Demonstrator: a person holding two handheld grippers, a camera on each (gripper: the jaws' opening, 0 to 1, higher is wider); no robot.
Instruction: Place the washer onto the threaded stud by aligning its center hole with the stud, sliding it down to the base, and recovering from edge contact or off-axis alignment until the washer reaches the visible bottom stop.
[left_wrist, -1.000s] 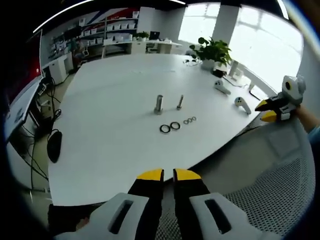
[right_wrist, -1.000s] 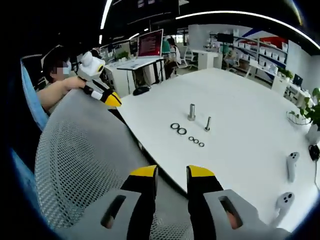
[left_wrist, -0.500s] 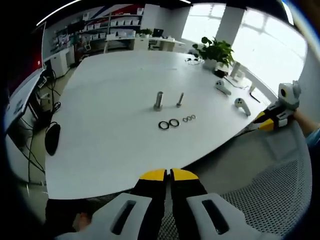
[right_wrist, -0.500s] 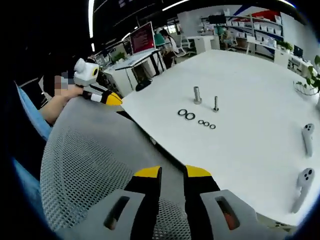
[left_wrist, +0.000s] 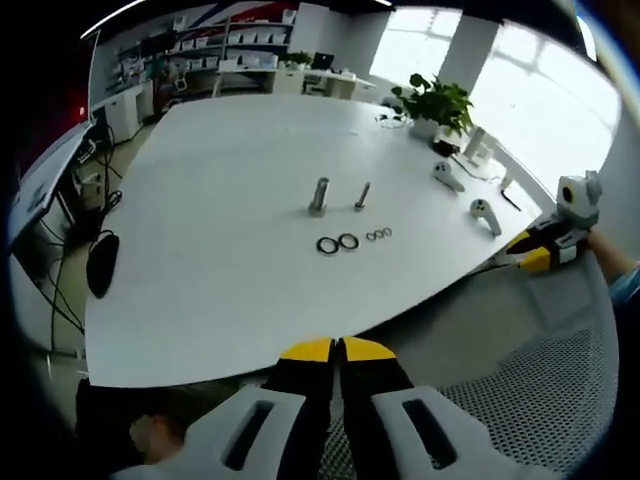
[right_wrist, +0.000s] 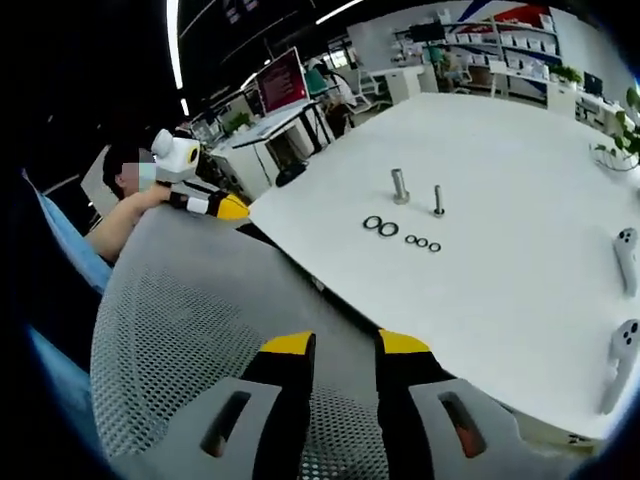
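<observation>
No step of the job has started yet. Both grippers are far back from the parts, over the grey mesh chair back (right_wrist: 170, 330) at the near edge of the white counter (left_wrist: 230, 260).

The left gripper (left_wrist: 333, 349) comes up from the bottom middle of the left gripper view. Its yellow-tipped jaws are pressed together and hold nothing. The right gripper (right_wrist: 345, 344) comes up from the bottom middle of the right gripper view. Its jaws have a small gap between them and hold nothing too.

The parts sit in the middle of the counter. In the left gripper view the thick stud (left_wrist: 319, 196) stands straight up, a bit above the middle of the frame. The thin stud (left_wrist: 361, 197) stands just to its right (also straight up). The long way of both studs goes up and down from the counter.

The two big washers (left_wrist: 338, 243) lie flat just below the studs, side by side. The three small washers (left_wrist: 378, 235) lie flat in a short row to their right. Their holes face up.

Next, I think one gripper must reach out to the washers, open its jaws, and pinch one by its edge. That may be tricky, because a flat ring is thin. Then the hole must line up with the top of a stud.
</observation>
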